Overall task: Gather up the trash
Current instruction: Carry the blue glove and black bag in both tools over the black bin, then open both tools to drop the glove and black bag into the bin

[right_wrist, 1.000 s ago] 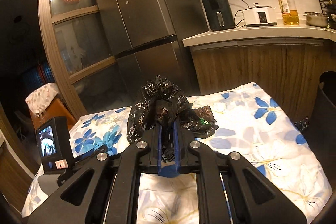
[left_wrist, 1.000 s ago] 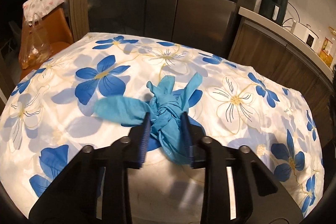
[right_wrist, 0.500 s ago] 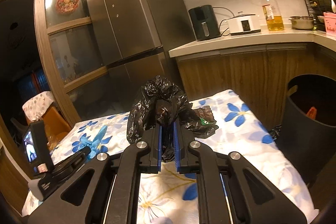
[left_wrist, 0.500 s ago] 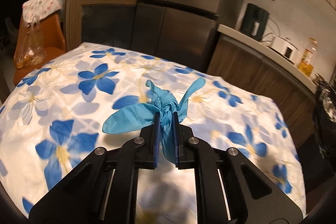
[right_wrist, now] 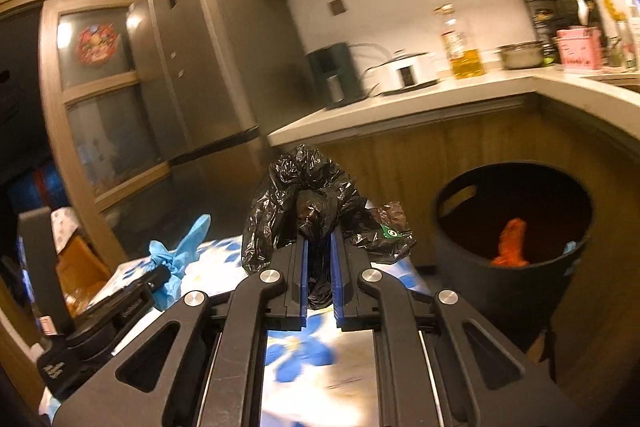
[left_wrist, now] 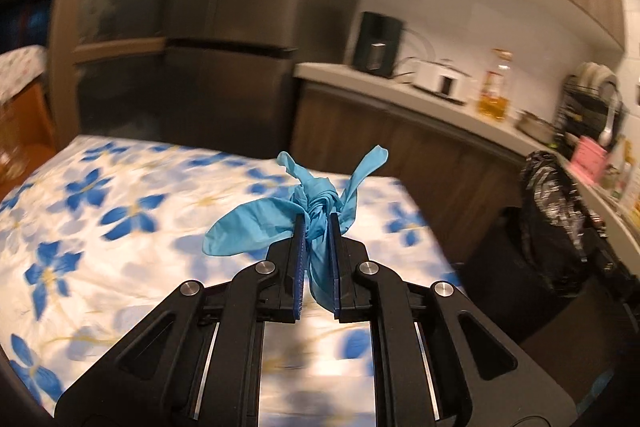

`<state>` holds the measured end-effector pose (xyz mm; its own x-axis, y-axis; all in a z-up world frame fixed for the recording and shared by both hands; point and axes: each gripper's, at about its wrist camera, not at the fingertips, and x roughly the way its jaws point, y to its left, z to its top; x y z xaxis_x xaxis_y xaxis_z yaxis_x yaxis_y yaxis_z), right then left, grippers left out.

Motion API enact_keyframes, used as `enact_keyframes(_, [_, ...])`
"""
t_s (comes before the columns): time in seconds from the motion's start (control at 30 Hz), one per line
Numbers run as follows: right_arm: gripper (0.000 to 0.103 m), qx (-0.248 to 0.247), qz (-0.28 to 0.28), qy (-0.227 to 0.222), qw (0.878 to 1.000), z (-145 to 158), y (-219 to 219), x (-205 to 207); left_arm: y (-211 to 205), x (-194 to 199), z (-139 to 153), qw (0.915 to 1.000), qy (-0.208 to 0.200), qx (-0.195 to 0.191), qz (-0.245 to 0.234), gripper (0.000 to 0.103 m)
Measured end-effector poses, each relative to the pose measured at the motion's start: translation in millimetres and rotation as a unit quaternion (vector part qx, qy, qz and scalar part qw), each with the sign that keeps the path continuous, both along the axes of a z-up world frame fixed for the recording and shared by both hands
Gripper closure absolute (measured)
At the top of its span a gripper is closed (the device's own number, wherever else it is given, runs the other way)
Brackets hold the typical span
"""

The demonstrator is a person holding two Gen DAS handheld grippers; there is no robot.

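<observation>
Blue glove bundle [left_wrist: 316, 215]: a knotted wad of blue disposable gloves is pinched between the narrow jaws of the left gripper [left_wrist: 317, 235]; it is carried clear above the table, with loose ends sticking up and out to the left. It is also seen at the left edge of the right wrist view.
Black plastic bag [right_wrist: 308, 211]: a crumpled black bag is clamped between the nearly closed jaws of the right gripper [right_wrist: 319, 247]; its bulk is bunched above the fingertips, and a flap with a small green label is spread to the right.
Tablecloth [left_wrist: 120, 227]: a white cloth with blue flowers is seen below both gripped items; neither is touching it.
Trash bin [right_wrist: 516, 279]: a black round bin with a handle cut-out is standing on the floor beside the table, right of the black bag; an orange item [right_wrist: 512, 243] is lying inside.
Counter [right_wrist: 440, 95]: a white cooker, an oil bottle [right_wrist: 464, 47] and a dark appliance are set along it.
Refrigerator [right_wrist: 208, 59]: it is placed behind the table.
</observation>
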<state>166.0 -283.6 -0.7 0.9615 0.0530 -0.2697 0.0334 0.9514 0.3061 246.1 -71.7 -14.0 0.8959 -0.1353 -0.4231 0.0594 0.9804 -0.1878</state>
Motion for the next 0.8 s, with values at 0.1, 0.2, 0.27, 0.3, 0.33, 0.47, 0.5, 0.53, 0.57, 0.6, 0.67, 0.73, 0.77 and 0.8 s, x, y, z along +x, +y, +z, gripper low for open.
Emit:
enact_keyframes(0.1, [0.093,0.0,-0.039,-0.007,0.999,5,-35,-8,-44,-1,13,0.999,-0.016,0.002,-0.041,0.093])
enact_keyframes(0.2, [0.093,0.004,-0.079,-0.01,0.997,8,-73,-13,-93,0,24,0.996,-0.031,0.002,-0.084,0.093])
enact_keyframes(0.27, [0.093,0.003,-0.1,-0.011,0.995,9,-93,-15,-122,0,28,0.9932,-0.041,0.005,-0.109,0.093])
enact_keyframes(0.3, [0.093,0.002,-0.109,-0.01,0.994,9,-103,-16,-140,1,30,0.9913,-0.046,0.006,-0.124,0.093])
enact_keyframes(0.33, [0.093,0.003,-0.119,-0.009,0.993,9,-112,-15,-153,2,31,0.9899,-0.048,0.007,-0.133,0.093])
enact_keyframes(0.47, [0.093,0.009,-0.138,-0.005,0.99,7,-139,-9,-197,10,29,0.9836,-0.053,0.007,-0.172,0.093])
enact_keyframes(0.5, [0.093,0.01,-0.138,-0.003,0.99,6,-144,-7,-207,12,28,0.982,-0.055,0.008,-0.18,0.093])
enact_keyframes(0.53, [0.093,0.009,-0.14,-0.001,0.99,4,-148,-5,-215,14,27,0.9809,-0.056,0.01,-0.186,0.093])
enact_keyframes(0.57, [0.093,0.008,-0.141,0.002,0.99,2,-152,-2,-221,17,24,0.9803,-0.055,0.011,-0.19,0.093])
enact_keyframes(0.6, [0.093,0.008,-0.141,0.005,0.99,0,-155,1,-227,20,22,0.9797,-0.051,0.011,-0.193,0.093])
enact_keyframes(0.67, [0.092,0.008,-0.143,0.011,0.99,-3,-160,6,-236,27,19,0.9779,-0.049,0.01,-0.203,0.093])
enact_keyframes(0.73, [0.092,0.007,-0.145,0.015,0.989,-6,-163,10,-240,31,16,0.9762,-0.049,0.011,-0.211,0.093])
enact_keyframes(0.77, [0.092,0.008,-0.145,0.019,0.989,-8,-166,12,-243,33,15,0.9751,-0.048,0.011,-0.216,0.093])
enact_keyframes(0.8, [0.091,0.011,-0.144,0.022,0.989,-10,-170,14,-248,35,13,0.9735,-0.049,0.011,-0.223,0.093])
